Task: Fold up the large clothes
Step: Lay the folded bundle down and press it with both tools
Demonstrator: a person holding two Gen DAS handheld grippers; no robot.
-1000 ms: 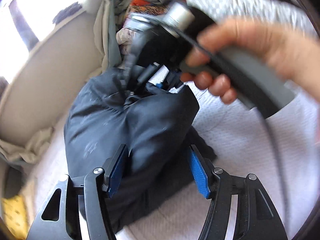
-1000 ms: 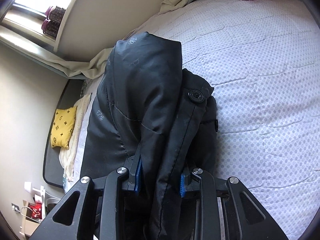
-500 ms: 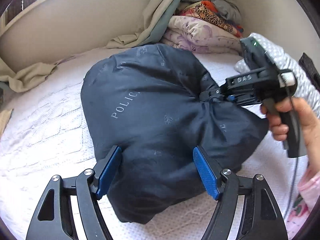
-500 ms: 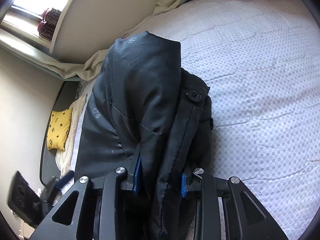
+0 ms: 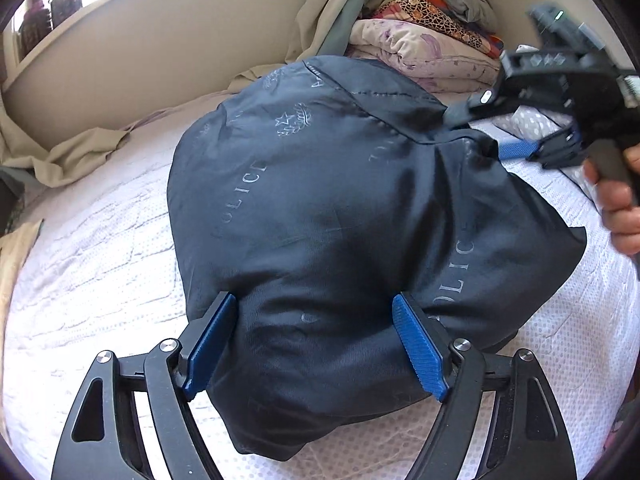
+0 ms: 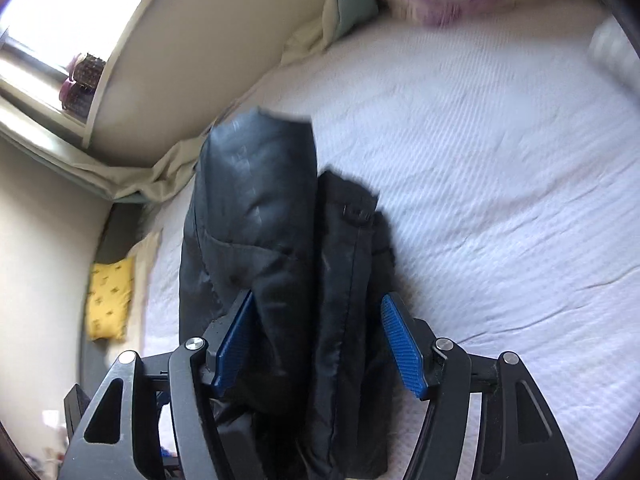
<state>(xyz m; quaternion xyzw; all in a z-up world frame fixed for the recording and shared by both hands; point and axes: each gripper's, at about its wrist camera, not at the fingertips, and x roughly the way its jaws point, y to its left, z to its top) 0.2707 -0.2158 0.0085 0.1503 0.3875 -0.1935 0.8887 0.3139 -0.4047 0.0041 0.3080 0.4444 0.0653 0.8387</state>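
The dark jacket (image 5: 344, 216) lies in a thick bundle near the middle of the white bedspread (image 5: 96, 240), its shiny lining turned outward with pale printed lettering and crests across it. It looks already doubled over on itself into a compact, rounded packet, not spread flat, so the main folds seem to be done; the edges are still puffy and uneven, and one corner sticks out at the right. In the right wrist view the bundle shows as two stacked layers, a smooth lining panel at the left and a buttoned edge (image 6: 356, 214) at the right, so the layers are not quite squared up. The left gripper (image 5: 316, 344) straddles the near end of the bundle with its blue pads spread wide and opening further; the fabric bulges between them and they appear to touch it lightly rather than pinch it. The right gripper (image 6: 318, 340) is at the far right side of the bundle, its jaws opening and standing clear of the cloth between them, so it is letting go. A hand (image 5: 620, 208) holds that tool at the right edge. What is left, as I judge it, is pressing the packet flatter and perhaps tidying the loose corner. Folded bedding (image 5: 424, 52) is stacked at the far side by the wall, and a yellow cushion (image 6: 110, 300) sits beyond the bed's left edge.
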